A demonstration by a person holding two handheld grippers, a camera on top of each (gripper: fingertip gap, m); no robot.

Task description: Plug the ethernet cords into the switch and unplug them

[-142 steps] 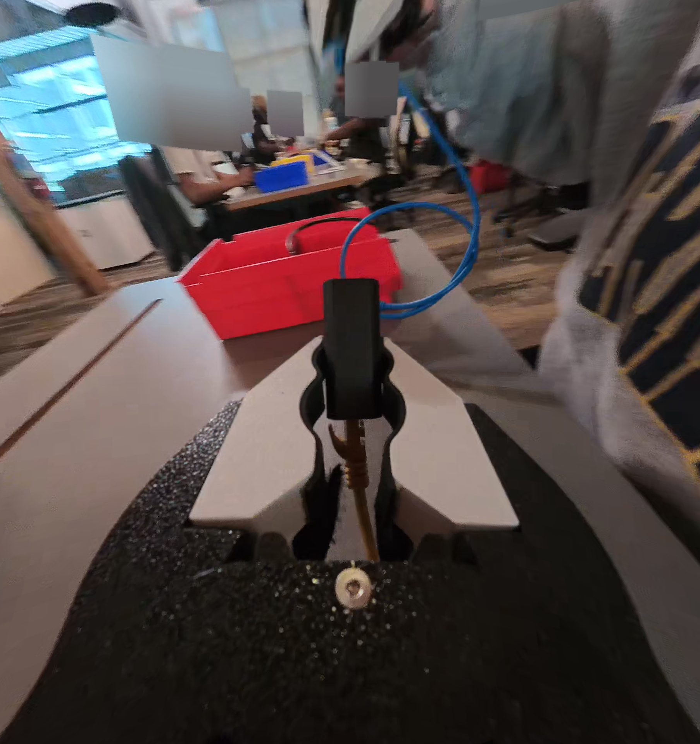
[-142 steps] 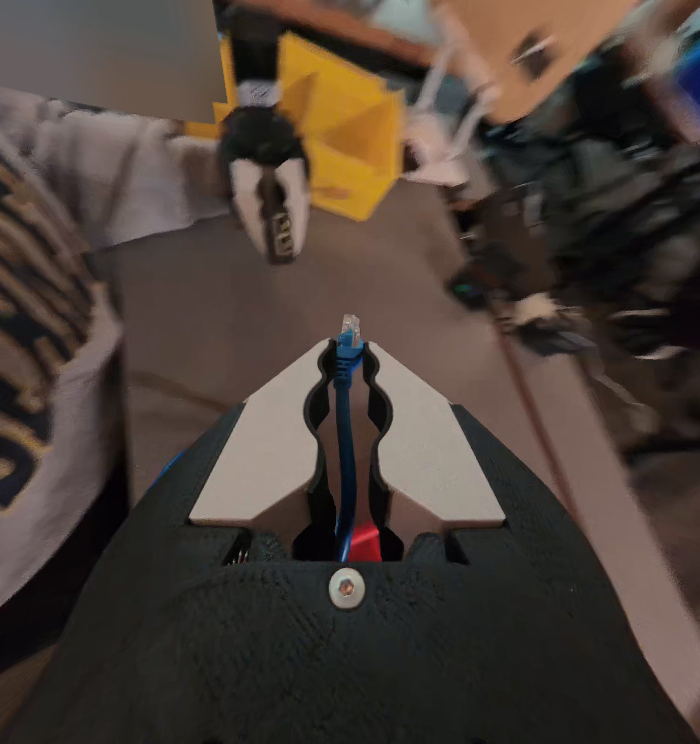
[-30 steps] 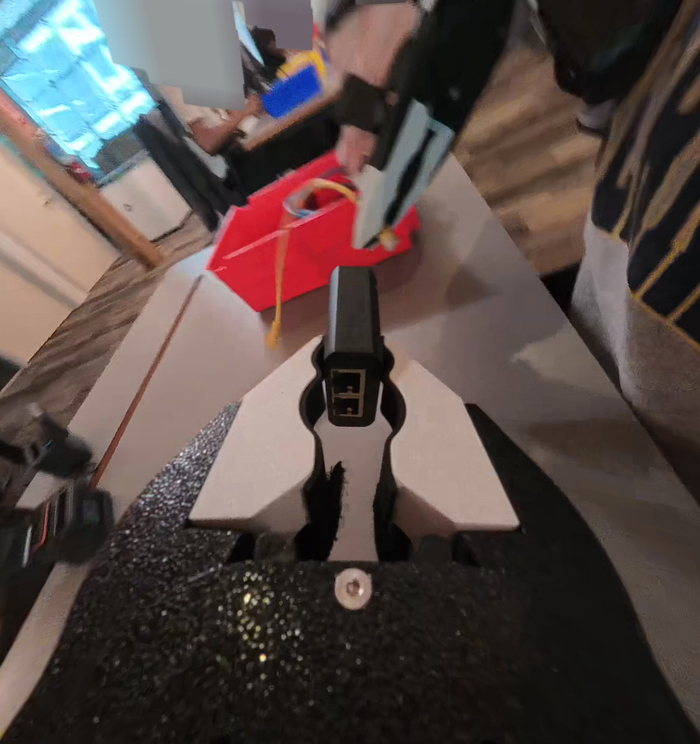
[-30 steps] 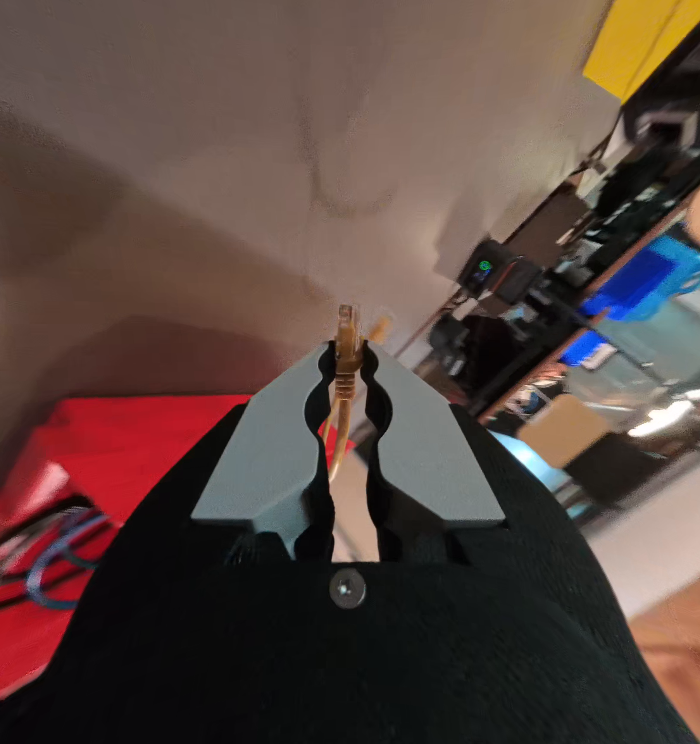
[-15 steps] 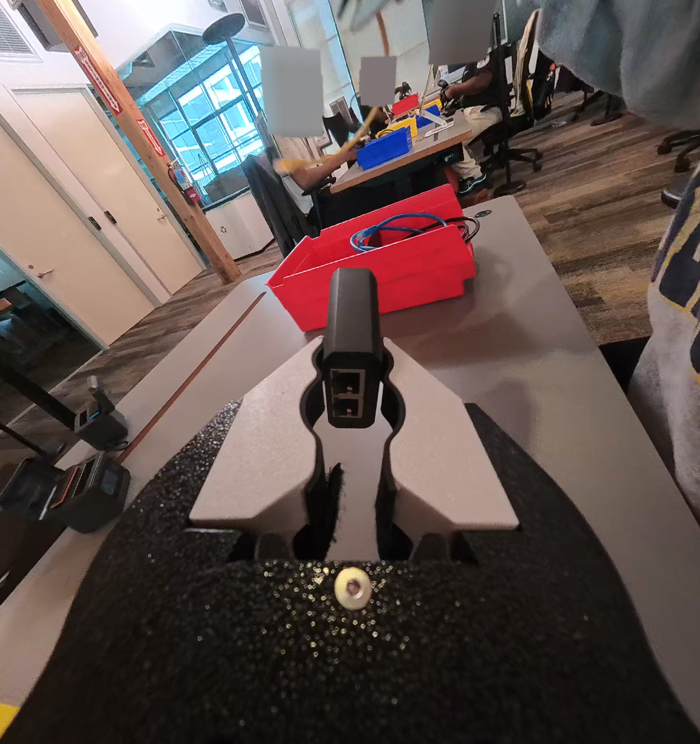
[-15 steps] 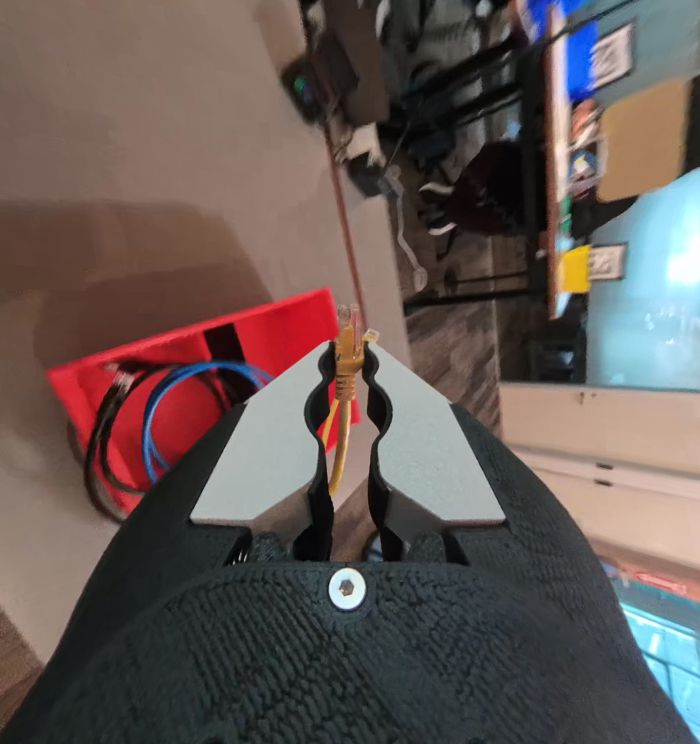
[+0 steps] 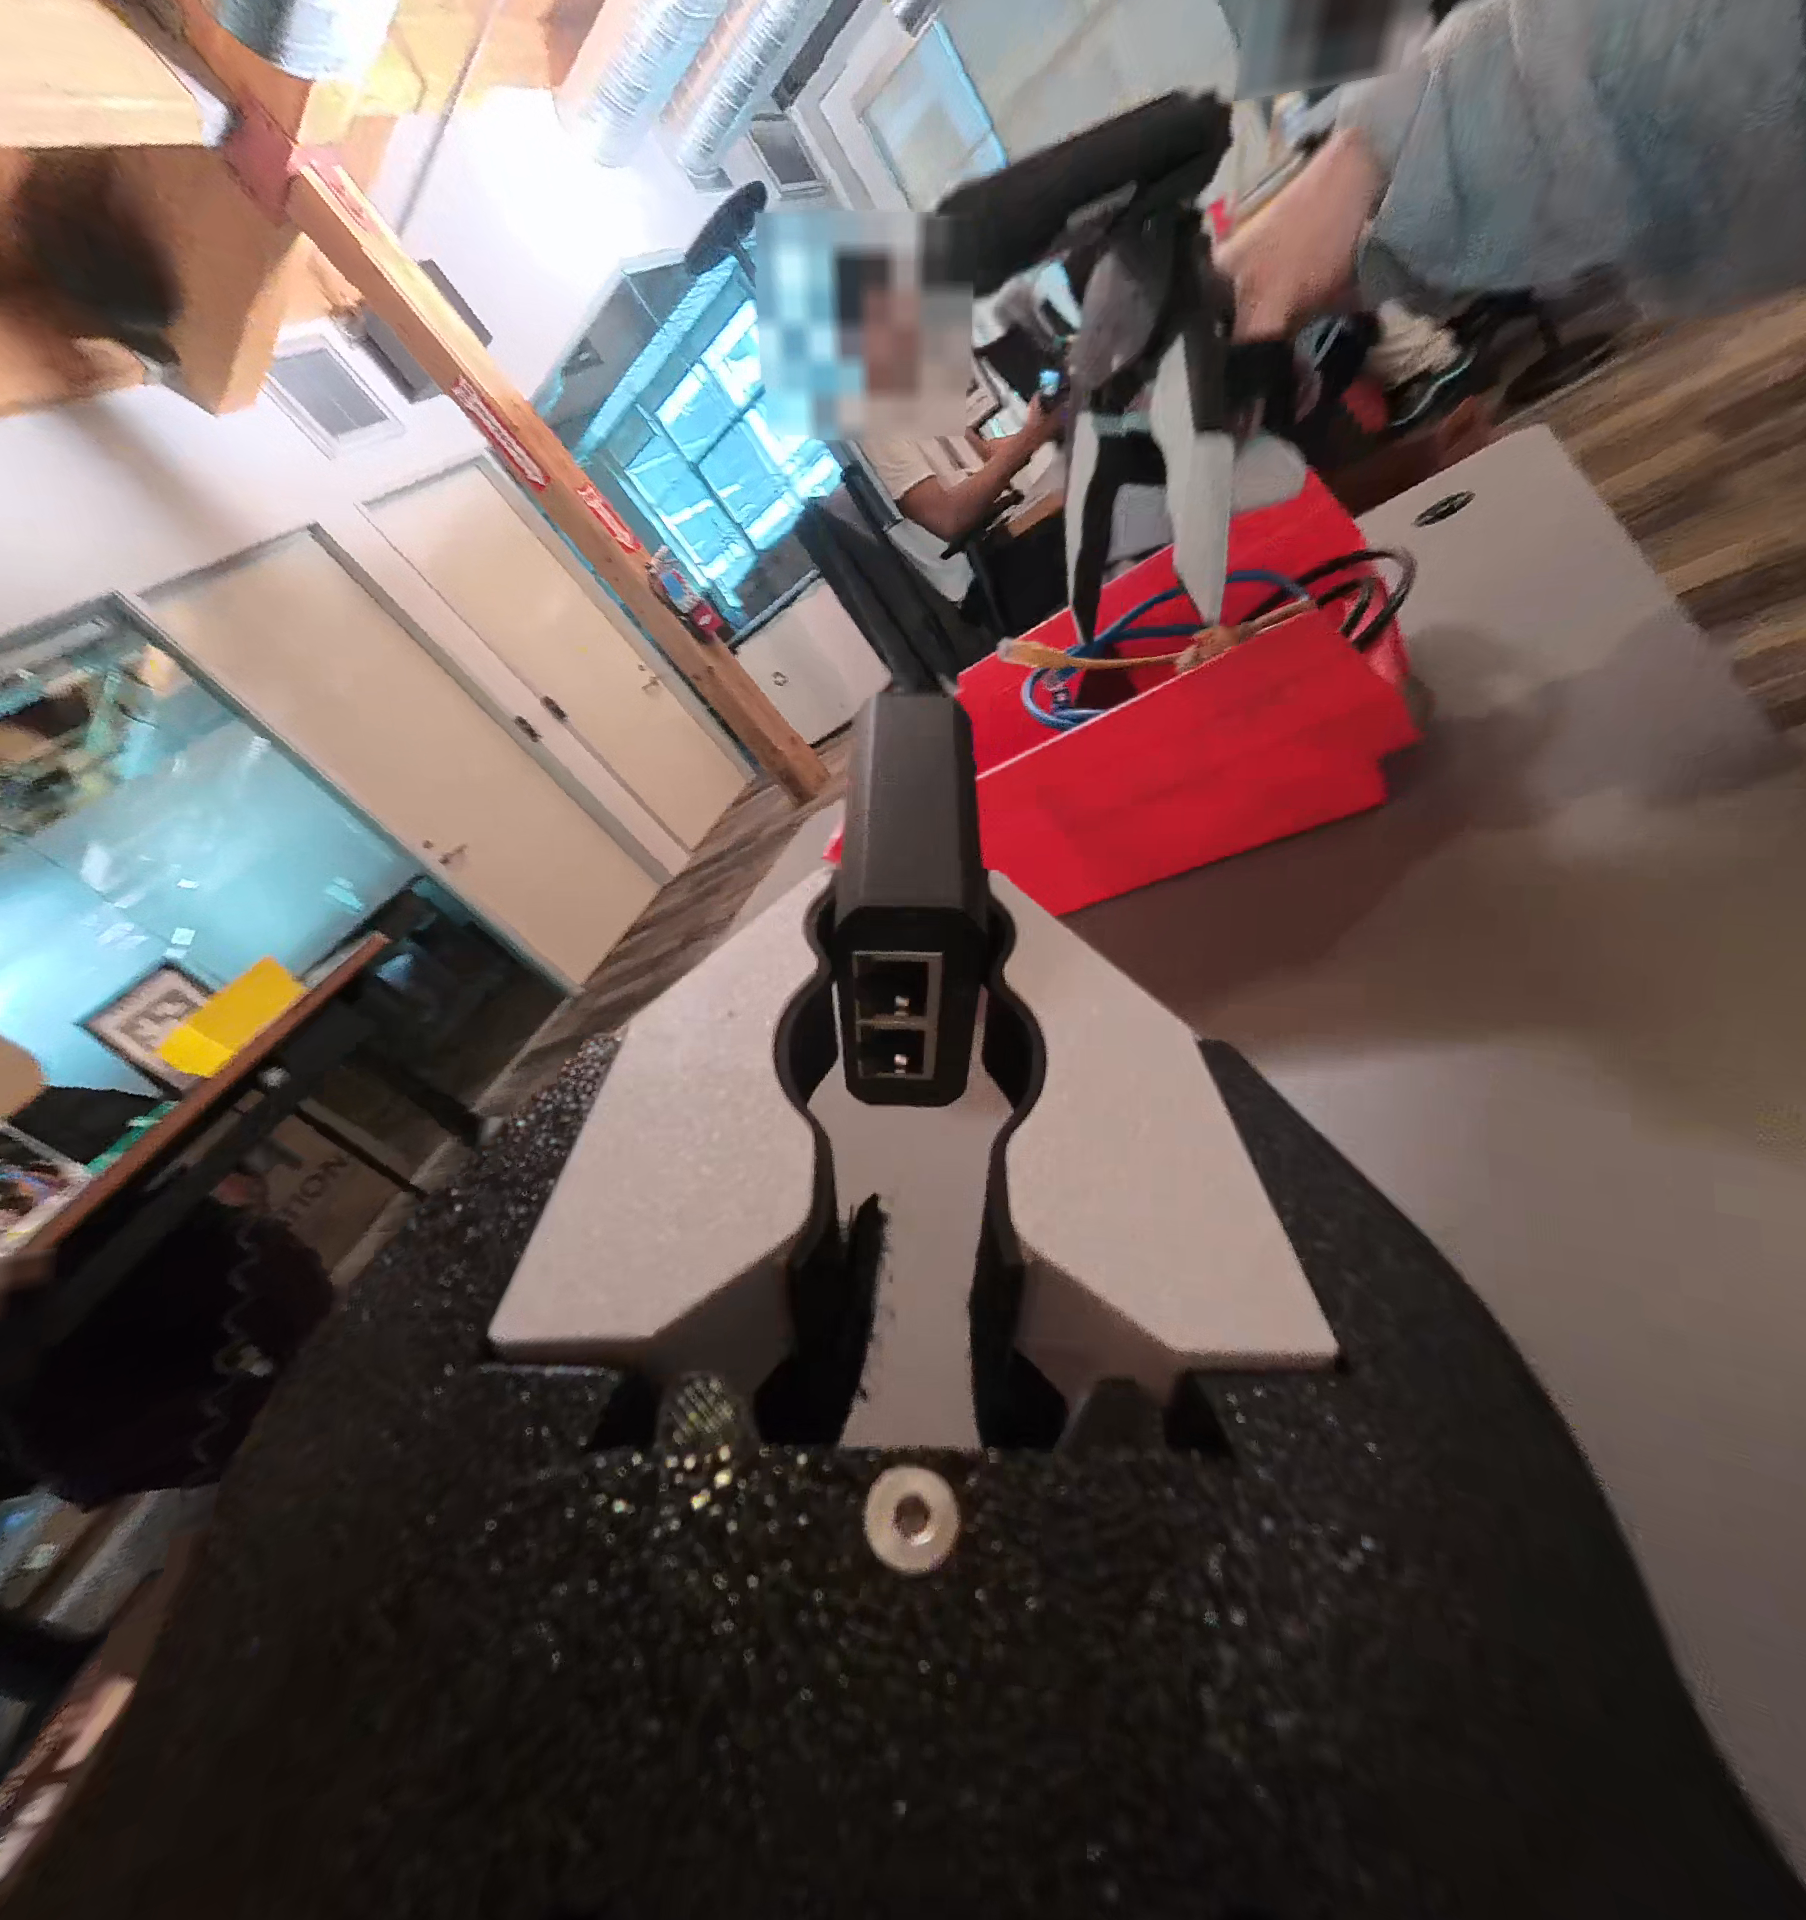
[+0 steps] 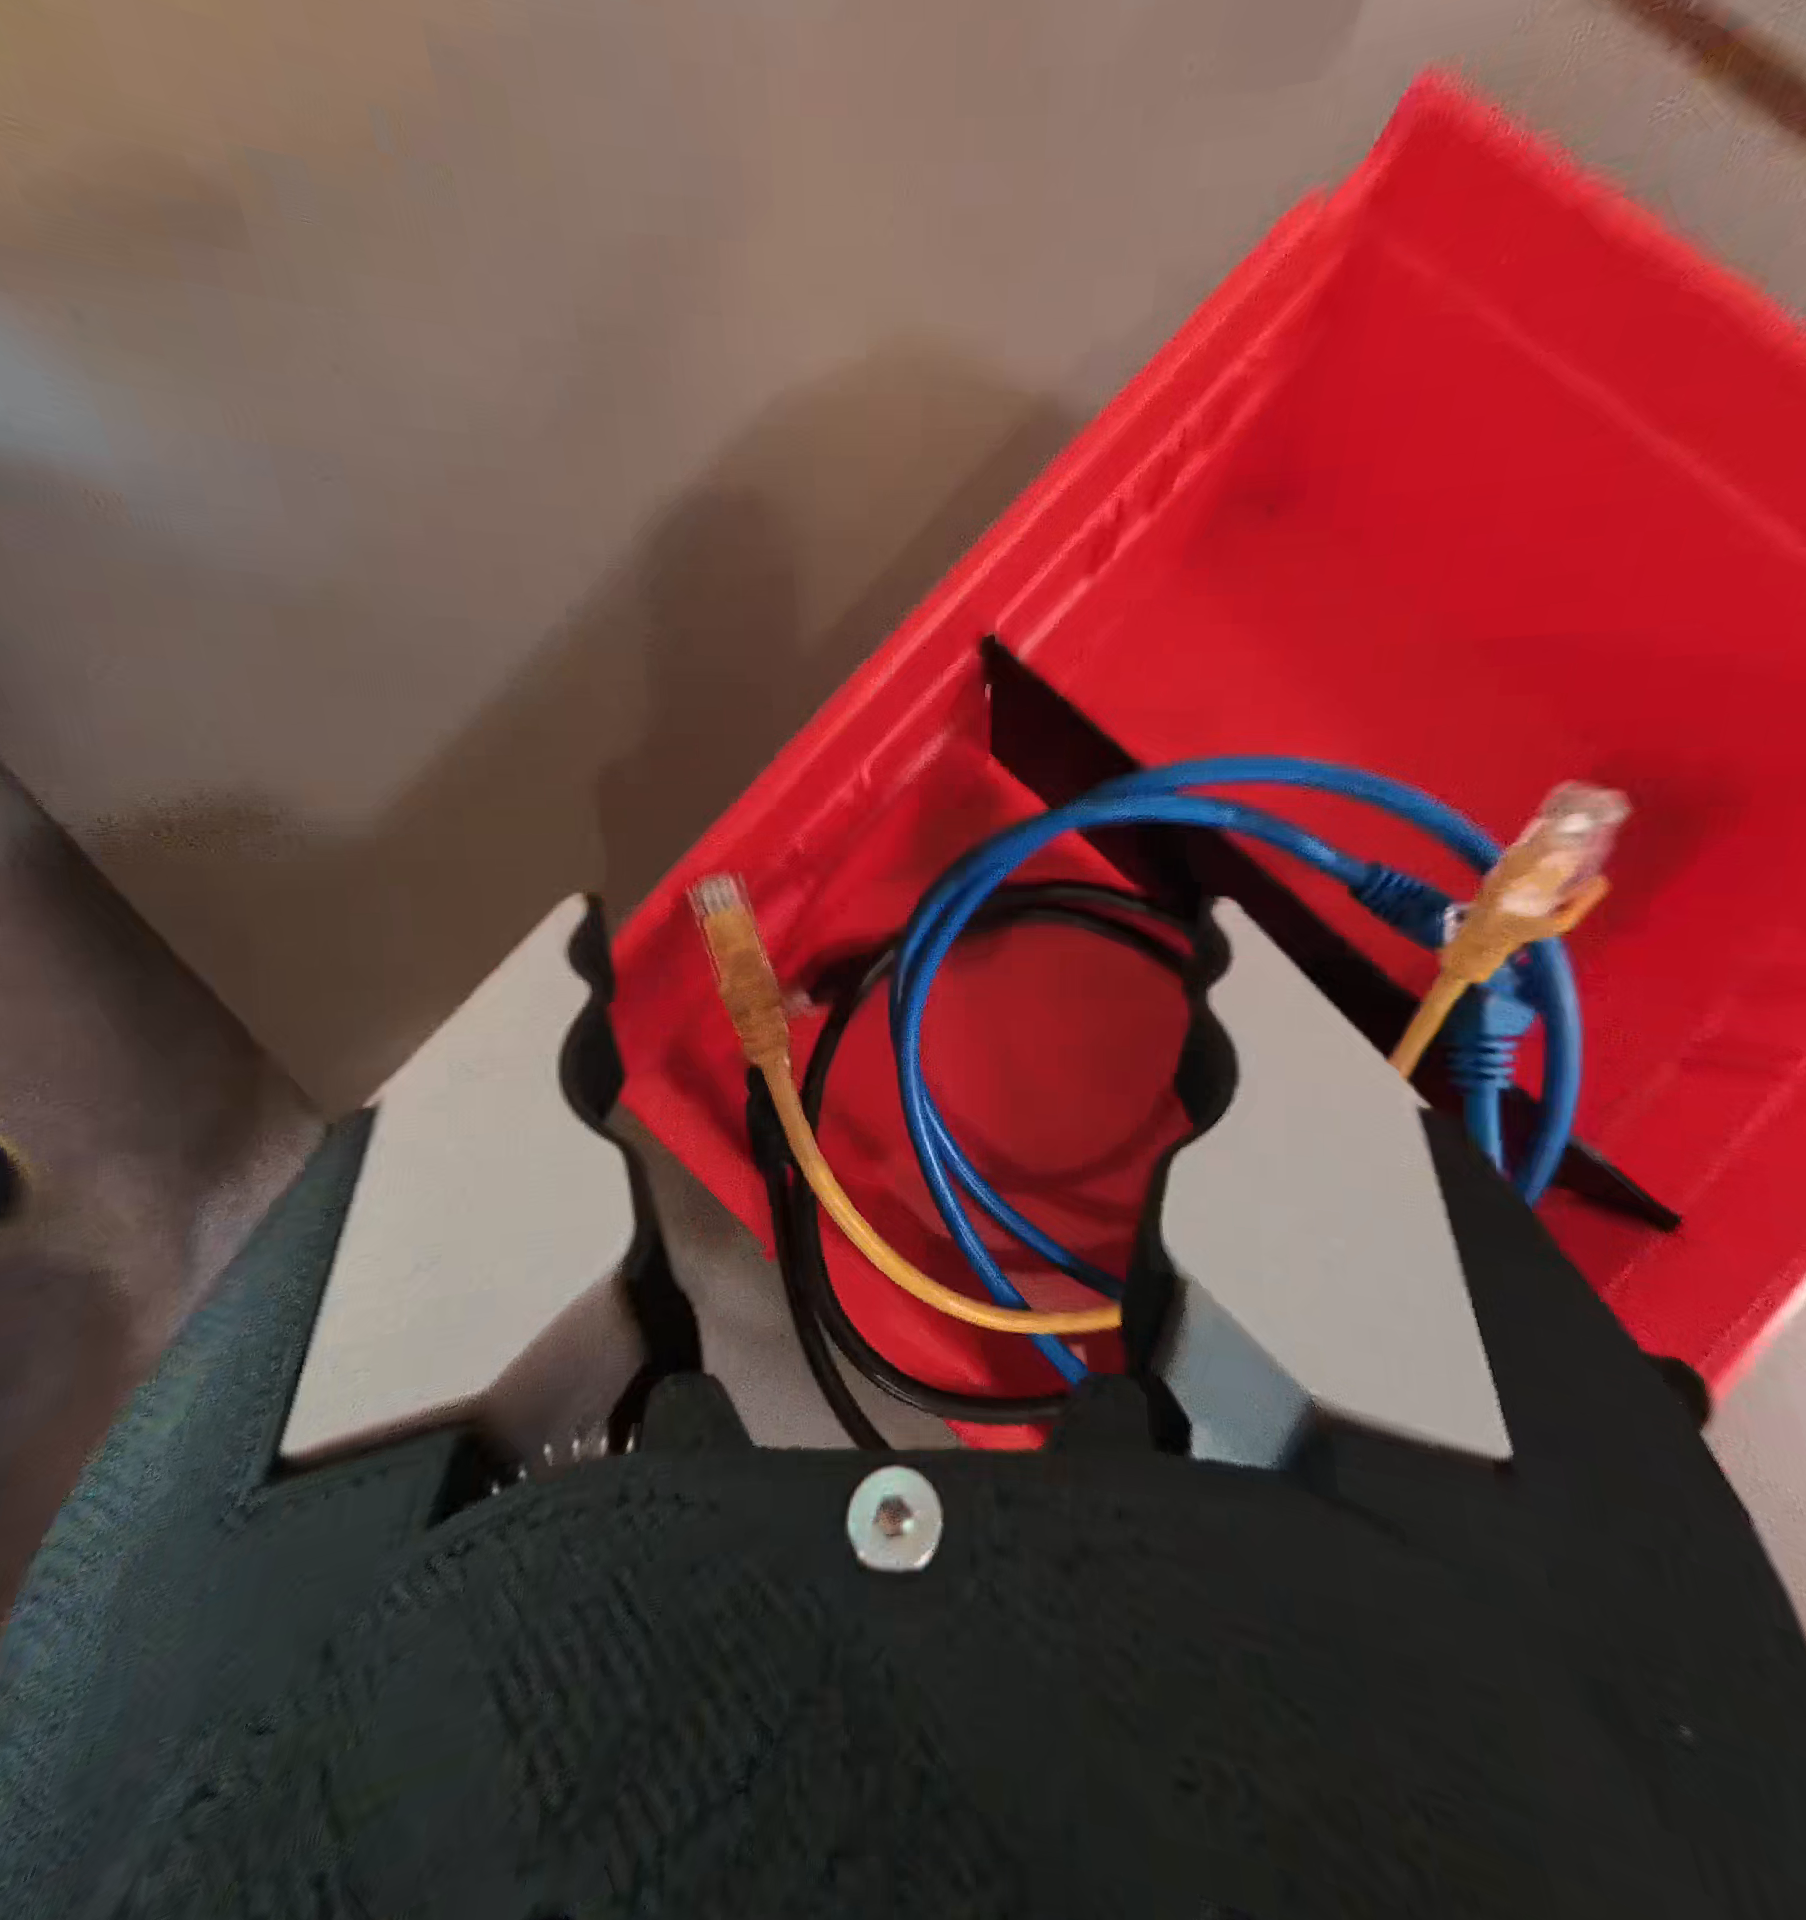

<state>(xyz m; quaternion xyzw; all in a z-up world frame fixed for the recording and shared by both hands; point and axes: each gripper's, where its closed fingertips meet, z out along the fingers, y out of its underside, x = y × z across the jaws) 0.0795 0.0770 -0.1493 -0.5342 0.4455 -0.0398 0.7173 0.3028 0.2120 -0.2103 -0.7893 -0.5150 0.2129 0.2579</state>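
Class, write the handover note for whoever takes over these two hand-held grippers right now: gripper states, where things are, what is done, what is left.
Left hand-held gripper: shut on the black switch, both ports empty.
Right hand-held gripper: open, empty, over the red bin.
Yellow cord, blue cord and black cord lie loose in the bin.
Done: nothing is plugged in at present.
Left: probably pick a cord and plug it in.
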